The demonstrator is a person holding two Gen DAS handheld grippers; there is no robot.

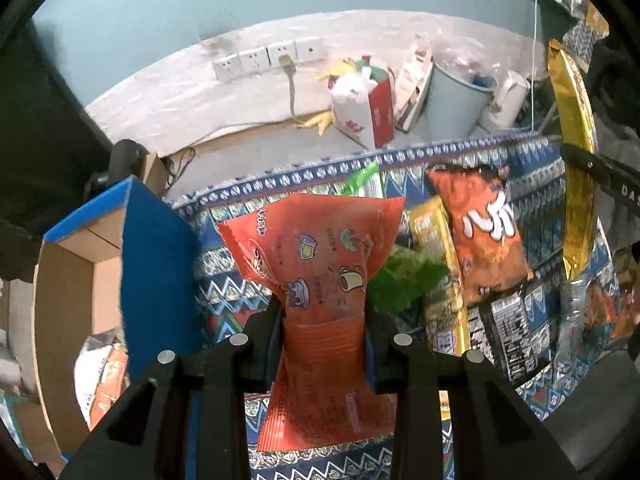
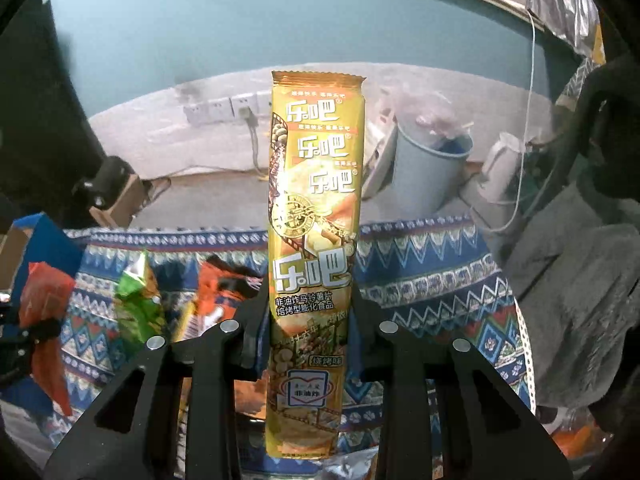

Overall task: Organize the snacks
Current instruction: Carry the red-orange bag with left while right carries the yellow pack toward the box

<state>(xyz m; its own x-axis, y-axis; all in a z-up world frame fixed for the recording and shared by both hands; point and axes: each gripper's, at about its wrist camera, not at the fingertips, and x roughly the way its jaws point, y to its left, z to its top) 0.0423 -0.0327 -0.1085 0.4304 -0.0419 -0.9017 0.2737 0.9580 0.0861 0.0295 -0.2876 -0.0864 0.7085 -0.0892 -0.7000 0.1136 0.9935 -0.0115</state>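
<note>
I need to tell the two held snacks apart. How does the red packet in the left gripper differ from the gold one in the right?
The red packet is wide and crumpled at its pinched waist; the gold packet is long, narrow and straight. Both are clamped and lifted off the patterned cloth.

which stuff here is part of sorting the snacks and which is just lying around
Job:
left gripper, shut on the red packet
right gripper, shut on the gold pack
orange bag
green bag
blue box

Lying about:
bucket
sockets
kettle
carton
</note>
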